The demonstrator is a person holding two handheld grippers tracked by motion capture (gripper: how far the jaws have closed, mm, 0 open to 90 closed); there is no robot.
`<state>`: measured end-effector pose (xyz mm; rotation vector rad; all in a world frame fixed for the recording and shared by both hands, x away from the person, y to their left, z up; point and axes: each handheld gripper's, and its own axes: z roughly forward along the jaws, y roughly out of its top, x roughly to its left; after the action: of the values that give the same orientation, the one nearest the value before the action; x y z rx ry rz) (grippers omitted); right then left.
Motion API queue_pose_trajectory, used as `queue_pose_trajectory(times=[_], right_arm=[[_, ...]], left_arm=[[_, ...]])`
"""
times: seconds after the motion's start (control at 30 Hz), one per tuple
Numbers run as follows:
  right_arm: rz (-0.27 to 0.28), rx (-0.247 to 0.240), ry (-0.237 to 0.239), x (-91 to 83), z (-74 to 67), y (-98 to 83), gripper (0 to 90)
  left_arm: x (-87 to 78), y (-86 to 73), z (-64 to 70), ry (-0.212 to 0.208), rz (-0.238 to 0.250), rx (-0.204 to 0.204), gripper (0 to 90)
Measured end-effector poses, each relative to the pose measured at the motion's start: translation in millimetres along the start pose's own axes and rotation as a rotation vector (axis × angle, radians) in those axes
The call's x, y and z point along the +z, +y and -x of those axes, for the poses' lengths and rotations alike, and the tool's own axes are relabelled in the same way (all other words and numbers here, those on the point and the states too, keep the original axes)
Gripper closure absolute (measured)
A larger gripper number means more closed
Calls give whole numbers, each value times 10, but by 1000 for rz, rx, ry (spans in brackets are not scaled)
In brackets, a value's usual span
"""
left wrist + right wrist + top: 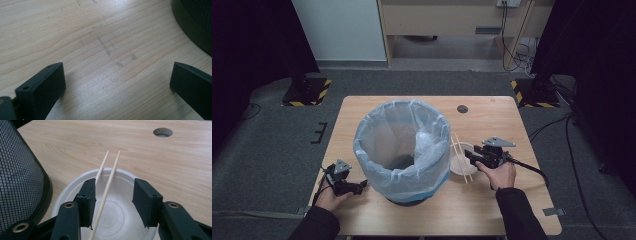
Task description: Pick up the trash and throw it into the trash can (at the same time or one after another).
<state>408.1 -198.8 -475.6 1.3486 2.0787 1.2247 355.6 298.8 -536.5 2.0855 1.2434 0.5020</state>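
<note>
Item: chopsticks across bowl, at 3 o'clock of bin; right tongs straddle them, unclenched; close squarely on both; left tongs released

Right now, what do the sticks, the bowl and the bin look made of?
The sticks: pale bare wood or bamboo, matte, slim. The bowl: white, smooth with moulded rings, likely foam or plastic. The bin: black mesh, probably metal, lined with a thin see-through plastic bag.
</note>
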Motion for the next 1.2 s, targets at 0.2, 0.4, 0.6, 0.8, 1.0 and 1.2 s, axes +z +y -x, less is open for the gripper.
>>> queue_pose_trajectory(times=[0.2, 0.4, 0.6, 0.8, 1.0, 1.2], right_arm=[[-59, -5, 16, 97, -51, -60, 593], [-87, -10, 6, 119, -45, -68, 660], [-111, -9, 13, 147, -58, -84, 692], [-127, -5, 12, 150, -50, -80, 728], [-154, -10, 0, 164, -45, -88, 770], [-168, -16, -9, 165, -36, -85, 800]], left_arm=[[0, 0, 0, 0, 0, 0, 0], [0, 0, 0, 0, 0, 0, 0], [0, 0, 0, 0, 0, 0, 0], [0, 0, 0, 0, 0, 0, 0], [0, 0, 1, 0, 0, 0, 0], [0, 0, 0, 0, 0, 0, 0]])
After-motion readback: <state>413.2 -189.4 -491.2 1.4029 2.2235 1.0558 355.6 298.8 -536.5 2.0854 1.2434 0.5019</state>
